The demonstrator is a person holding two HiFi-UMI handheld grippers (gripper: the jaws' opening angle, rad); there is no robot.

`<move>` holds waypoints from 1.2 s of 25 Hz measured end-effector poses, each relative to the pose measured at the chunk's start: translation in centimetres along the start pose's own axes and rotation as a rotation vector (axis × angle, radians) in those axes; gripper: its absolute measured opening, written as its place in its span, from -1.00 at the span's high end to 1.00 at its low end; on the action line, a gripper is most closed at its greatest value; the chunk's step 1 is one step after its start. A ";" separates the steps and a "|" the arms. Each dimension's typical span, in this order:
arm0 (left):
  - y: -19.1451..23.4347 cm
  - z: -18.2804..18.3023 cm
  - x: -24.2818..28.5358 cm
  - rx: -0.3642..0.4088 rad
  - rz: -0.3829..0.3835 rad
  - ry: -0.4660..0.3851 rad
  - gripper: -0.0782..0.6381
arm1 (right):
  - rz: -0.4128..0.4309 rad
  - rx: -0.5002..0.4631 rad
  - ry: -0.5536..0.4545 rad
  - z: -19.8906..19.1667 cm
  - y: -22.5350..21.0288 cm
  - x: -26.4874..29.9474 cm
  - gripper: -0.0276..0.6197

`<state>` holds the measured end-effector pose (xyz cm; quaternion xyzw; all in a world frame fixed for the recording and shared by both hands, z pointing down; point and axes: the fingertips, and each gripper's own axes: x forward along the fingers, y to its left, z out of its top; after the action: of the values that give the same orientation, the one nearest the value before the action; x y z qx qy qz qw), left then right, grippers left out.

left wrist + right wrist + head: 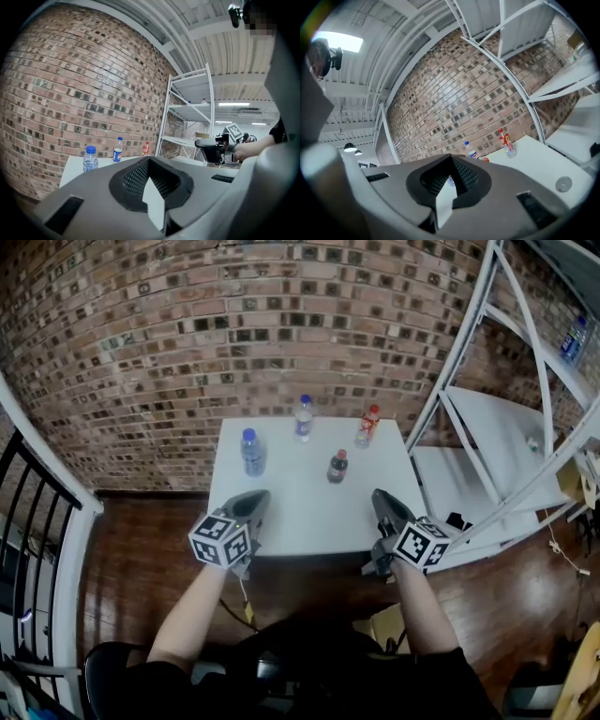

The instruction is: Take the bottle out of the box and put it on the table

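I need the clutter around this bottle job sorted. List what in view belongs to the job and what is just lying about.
Job: white table, blue-capped water bottle, blue-labelled bottle, red-labelled bottle, small dark bottle, left hand-held gripper and right hand-held gripper, both shut and empty. No box clearly shows.

Lying about: white shelf rack, bottle on its upper shelf, black railing.

Blue-capped bottle (471,153) partly hidden behind right tool (451,158)
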<state>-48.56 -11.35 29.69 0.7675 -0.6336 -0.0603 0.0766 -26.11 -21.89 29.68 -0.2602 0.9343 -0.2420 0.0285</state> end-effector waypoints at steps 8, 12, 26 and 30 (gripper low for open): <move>-0.9 1.0 -3.6 -0.023 0.087 -0.088 0.77 | 0.071 -0.031 -0.008 1.3 -0.8 -4.9 0.91; -2.9 0.7 -4.4 -0.029 0.117 -0.108 0.77 | 0.039 -0.117 -0.023 1.8 -1.8 -7.3 0.91; -6.8 0.2 -4.6 0.048 0.149 -0.126 0.77 | -0.101 -0.208 -0.092 2.1 -3.7 -9.2 0.91; -6.0 0.2 -4.6 0.054 0.167 -0.125 0.77 | -0.094 -0.207 -0.082 1.4 -3.9 -9.0 0.91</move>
<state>-43.71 -5.75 28.33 0.7085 -0.7003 -0.0843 0.0211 -16.21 -20.95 29.59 -0.3147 0.9392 -0.1346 0.0282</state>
